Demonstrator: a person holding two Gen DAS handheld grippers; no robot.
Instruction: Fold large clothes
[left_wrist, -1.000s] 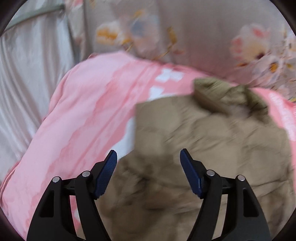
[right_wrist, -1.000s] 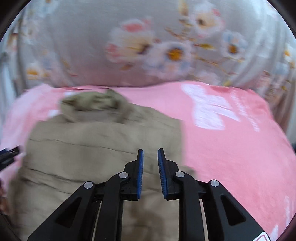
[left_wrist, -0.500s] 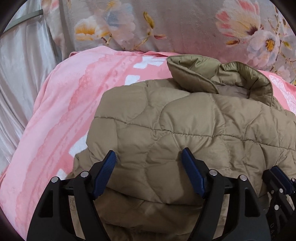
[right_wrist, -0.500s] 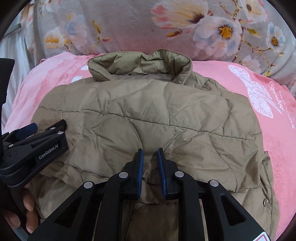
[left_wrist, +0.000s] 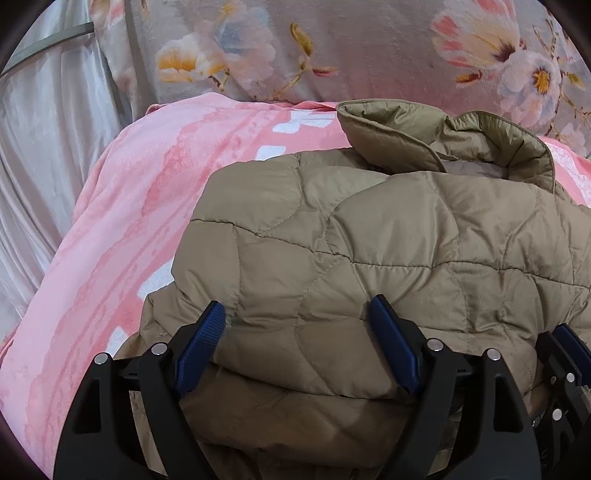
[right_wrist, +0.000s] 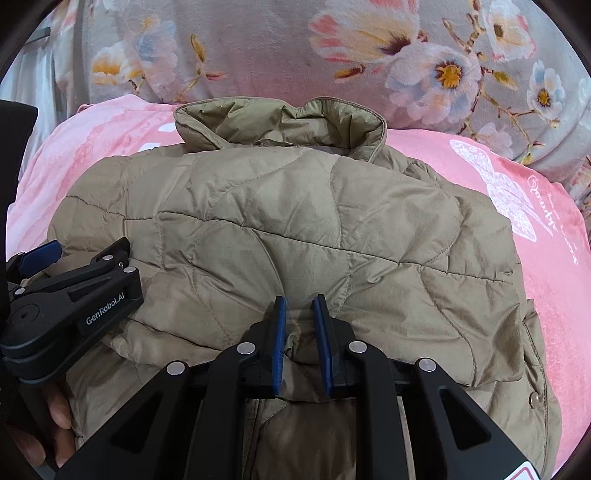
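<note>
pink bedding carries a folded khaki quilted jacket. left gripper is opening, jacket fold between its pads; right gripper stays... pinches the near hem.

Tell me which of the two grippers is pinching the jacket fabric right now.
The right gripper: its narrow-set blue pads pinch a ridge of the tan quilted jacket. The left gripper stands wide, its jaws opening, the jacket's folded edge between them but unpinched.

The left gripper angles downward, its jaws opening wide. Beside it, the right gripper pinches fabric between its 2 near-closed jaws.
</note>
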